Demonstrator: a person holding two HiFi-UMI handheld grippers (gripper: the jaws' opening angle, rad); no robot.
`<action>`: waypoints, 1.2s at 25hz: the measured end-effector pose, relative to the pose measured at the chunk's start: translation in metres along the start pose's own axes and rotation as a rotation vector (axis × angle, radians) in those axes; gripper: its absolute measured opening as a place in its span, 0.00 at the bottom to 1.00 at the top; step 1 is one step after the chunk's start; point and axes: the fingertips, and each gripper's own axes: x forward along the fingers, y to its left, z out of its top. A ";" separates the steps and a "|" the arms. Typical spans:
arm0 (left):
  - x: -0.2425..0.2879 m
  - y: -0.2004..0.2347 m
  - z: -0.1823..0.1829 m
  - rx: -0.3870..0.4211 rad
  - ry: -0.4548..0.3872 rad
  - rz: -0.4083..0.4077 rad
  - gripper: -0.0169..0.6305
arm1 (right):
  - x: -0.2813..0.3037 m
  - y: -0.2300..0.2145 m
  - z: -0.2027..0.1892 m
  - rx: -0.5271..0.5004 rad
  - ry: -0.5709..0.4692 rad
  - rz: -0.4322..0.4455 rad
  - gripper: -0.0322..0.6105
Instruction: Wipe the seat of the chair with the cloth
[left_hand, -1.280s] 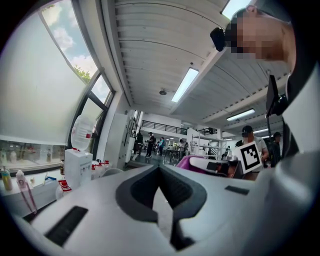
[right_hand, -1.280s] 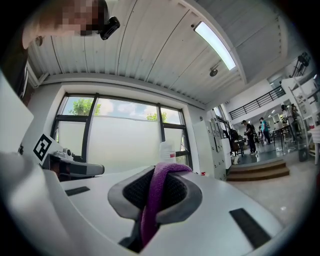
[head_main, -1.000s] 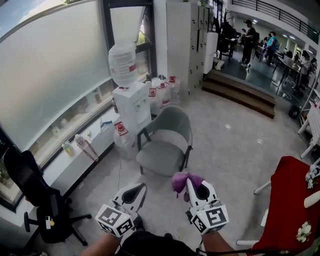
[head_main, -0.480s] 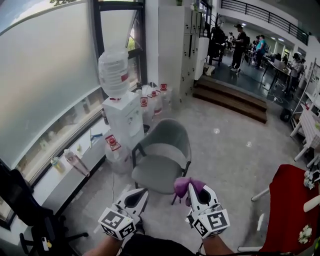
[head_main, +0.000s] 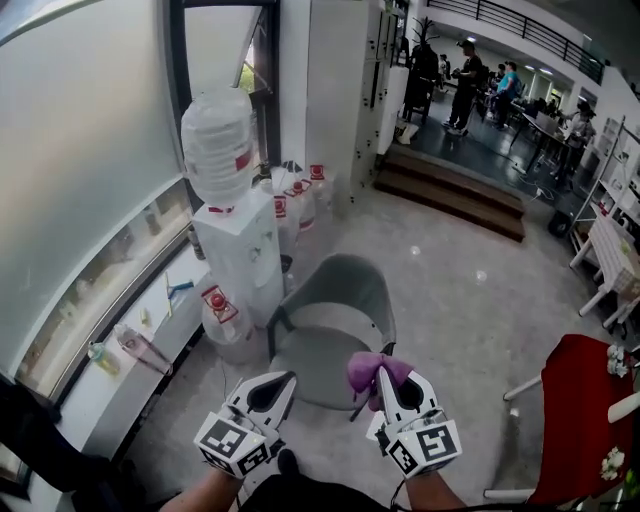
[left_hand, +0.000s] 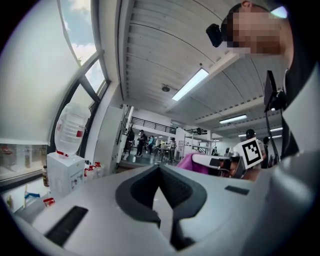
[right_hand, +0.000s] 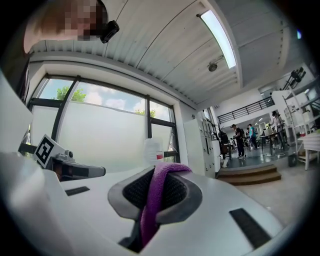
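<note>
The soft purple cloth is bunched up in the right claw, held in the air just short of the front edge of the chair seat and not touching it. In the right gripper view a fold of the cloth runs up between the two dark pads, which are pressed onto it from both sides, and flops over their tips. It looks light, limp and thick. It should not slip out, but only the loose wad beyond the tips can reach a surface. I would judge that the hold wants to stay near the middle of the bunch, so enough fabric hangs free to press flat.

The left claw is held beside it, jaws together with nothing between them.

The grey shell chair stands on the pale floor, near the wall edge beside a white water dispenser. Its seat is smooth, dished and bare, so it should wipe easily.
</note>
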 end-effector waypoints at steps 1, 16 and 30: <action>0.002 0.009 0.000 -0.003 0.001 -0.009 0.04 | 0.008 0.001 -0.001 -0.003 0.003 -0.009 0.09; 0.034 0.079 -0.005 -0.087 0.029 -0.118 0.04 | 0.072 0.003 -0.013 -0.021 0.077 -0.128 0.09; 0.100 0.081 0.002 -0.047 0.019 -0.086 0.04 | 0.096 -0.062 -0.026 0.002 0.071 -0.106 0.09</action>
